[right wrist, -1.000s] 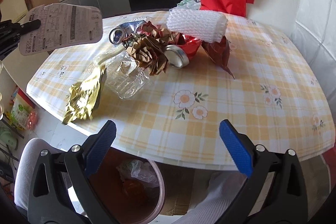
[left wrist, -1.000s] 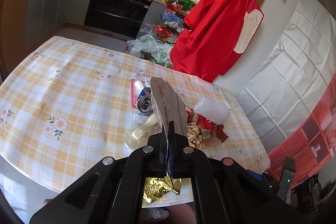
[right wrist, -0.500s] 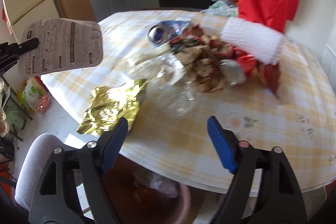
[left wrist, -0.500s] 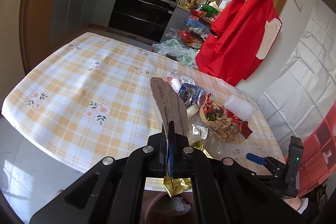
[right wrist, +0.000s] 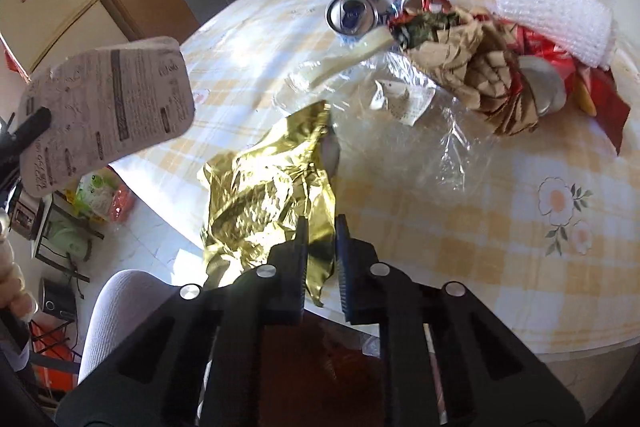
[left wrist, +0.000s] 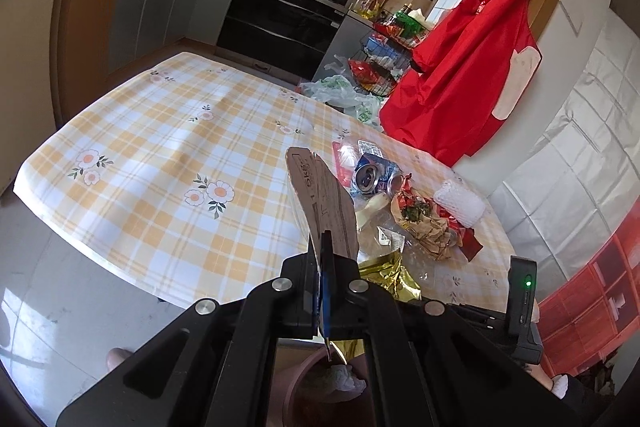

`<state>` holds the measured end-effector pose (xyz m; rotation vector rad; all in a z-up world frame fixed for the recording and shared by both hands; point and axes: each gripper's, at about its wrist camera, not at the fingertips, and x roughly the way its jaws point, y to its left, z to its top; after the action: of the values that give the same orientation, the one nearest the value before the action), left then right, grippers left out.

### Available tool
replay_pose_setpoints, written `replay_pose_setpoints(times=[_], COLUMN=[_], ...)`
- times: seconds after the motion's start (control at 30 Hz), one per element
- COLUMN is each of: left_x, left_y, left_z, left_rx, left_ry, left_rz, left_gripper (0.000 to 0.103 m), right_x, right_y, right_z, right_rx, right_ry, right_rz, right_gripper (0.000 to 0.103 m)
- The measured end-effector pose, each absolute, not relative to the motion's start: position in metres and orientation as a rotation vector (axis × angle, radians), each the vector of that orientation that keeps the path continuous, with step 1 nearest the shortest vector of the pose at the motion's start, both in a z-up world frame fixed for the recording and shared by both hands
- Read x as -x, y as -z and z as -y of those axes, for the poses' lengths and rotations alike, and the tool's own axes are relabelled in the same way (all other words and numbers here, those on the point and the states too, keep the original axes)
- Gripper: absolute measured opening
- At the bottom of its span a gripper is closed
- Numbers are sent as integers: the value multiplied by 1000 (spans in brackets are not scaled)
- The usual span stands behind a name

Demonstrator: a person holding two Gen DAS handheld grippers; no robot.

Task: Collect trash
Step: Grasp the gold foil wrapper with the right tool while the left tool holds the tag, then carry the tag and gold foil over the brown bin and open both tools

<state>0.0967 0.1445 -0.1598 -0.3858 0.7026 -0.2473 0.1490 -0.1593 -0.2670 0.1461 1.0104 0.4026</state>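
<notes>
Left gripper, jaws clamped on a printed cardboard piece standing edge-on above a checked, flowered tablecloth; beyond lie crushed can, gold foil wrapper, bubble wrap roll.

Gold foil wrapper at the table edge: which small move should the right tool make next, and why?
Probably pull the gold foil wrapper back off the table edge and release it over the bin below. The right tool looks nearly closed on the wrapper's near end, which already overhangs the edge, with the bin underneath.
</notes>
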Motion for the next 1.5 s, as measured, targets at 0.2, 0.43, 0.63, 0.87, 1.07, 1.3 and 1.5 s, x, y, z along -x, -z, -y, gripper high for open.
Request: replay_pose_setpoints(times=[0.2, 0.43, 0.63, 0.87, 1.07, 1.3, 1.5], left_x=[-85, -67, -47, -25, -6, 0, -4], left_y=[157, 141, 131, 124, 122, 127, 133], left_z=[-142, -134, -120, -105, -94, -86, -84], left_rx=[394, 373, 344, 313, 287, 272, 269], left_ry=[260, 276, 301, 324, 337, 345, 347], left_rz=[-701, -682, -677, -683, -683, -706, -727], left_gripper=[1, 1, 1, 1, 1, 1, 1], right_x=[-130, -105, -79, -36, -9, -1, -4], right_y=[234, 188, 153, 125, 126, 139, 148], right_z=[161, 174, 194, 209, 215, 215, 211], right_rx=[-134, -127, -129, -109, -89, -98, -106], right_ry=[-423, -427, -425, -418, -413, -434, -446], right_rz=[-925, -817, -745, -703, -723, -772, -791], right_gripper=[8, 7, 7, 7, 7, 10, 29])
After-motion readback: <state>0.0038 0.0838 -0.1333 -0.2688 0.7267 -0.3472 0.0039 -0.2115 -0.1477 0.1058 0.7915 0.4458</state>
